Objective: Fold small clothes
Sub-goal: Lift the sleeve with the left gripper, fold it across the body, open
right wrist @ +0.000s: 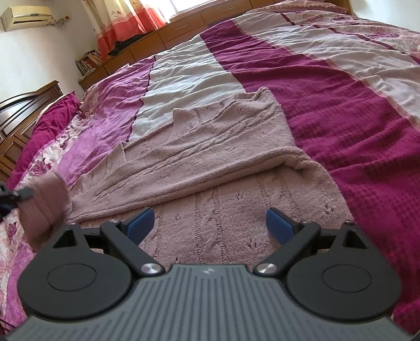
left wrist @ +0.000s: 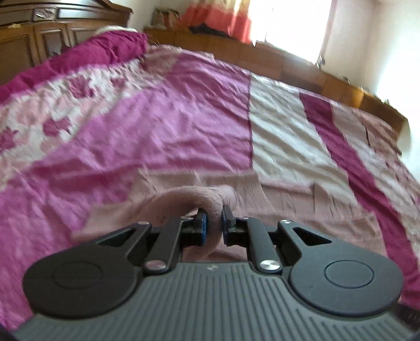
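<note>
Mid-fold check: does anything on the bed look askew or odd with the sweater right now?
Nothing damaged. The pink sweater lies partly folded, its folded edge running slantwise and a bit rumpled on the bedspread. The left claw pinches one end; the right claw hangs open above it.

Bed's got a patchwork bedspread (right wrist: pixel 328 110) in magenta, pink and white stripes, with a magenta pillow (right wrist: pixel 50 115) at the head end. Behind: wooden headboard cabinets (right wrist: pixel 168 34), orange-and-cream curtains (right wrist: pixel 115 23), and an AC unit (right wrist: pixel 26 15) on the wall.
</note>
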Tool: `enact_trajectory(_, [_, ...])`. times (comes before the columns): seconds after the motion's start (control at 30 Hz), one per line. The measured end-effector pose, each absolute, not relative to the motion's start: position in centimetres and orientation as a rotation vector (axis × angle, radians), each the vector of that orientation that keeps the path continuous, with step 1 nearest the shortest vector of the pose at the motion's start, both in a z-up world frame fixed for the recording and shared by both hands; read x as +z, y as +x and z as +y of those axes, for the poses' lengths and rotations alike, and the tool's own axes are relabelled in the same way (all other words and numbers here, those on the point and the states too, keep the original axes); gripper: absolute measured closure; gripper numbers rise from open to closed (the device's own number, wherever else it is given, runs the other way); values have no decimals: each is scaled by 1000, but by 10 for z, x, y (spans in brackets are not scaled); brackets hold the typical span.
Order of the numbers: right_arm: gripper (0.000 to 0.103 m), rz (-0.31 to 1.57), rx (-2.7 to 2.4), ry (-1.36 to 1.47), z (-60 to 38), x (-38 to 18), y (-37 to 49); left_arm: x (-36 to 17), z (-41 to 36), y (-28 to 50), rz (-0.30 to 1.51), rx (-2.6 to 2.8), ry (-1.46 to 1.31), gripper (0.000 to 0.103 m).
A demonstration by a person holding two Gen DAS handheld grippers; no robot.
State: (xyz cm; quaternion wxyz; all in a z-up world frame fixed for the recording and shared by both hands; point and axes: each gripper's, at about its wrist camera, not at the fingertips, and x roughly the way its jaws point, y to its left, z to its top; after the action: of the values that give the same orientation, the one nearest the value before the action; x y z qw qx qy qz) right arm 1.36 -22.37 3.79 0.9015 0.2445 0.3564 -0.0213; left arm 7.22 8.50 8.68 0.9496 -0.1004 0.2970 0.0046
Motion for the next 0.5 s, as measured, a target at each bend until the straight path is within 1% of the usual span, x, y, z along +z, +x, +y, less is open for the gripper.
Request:
enact_trajectory(0.17, [7,736,-42,512,-225,38,12,57,69,73,692,-8,-170,90])
enact_trajectory(0.2, [7,736,-41,512,-224,37,12,52,67,73,711,-9,-159,88])
enact_trajectory(0.33, [7,736,-40,514,-224,37,12,42,69,74,772,13,-166,87])
enact_trajectory(0.43, [7,737,-39,514,-224,37,12,39,73,73,804,6,-185,76])
enact_trajectory(0.5, [7,737,-38,514,-224,37,12,40,74,72,813,-1,-190,66])
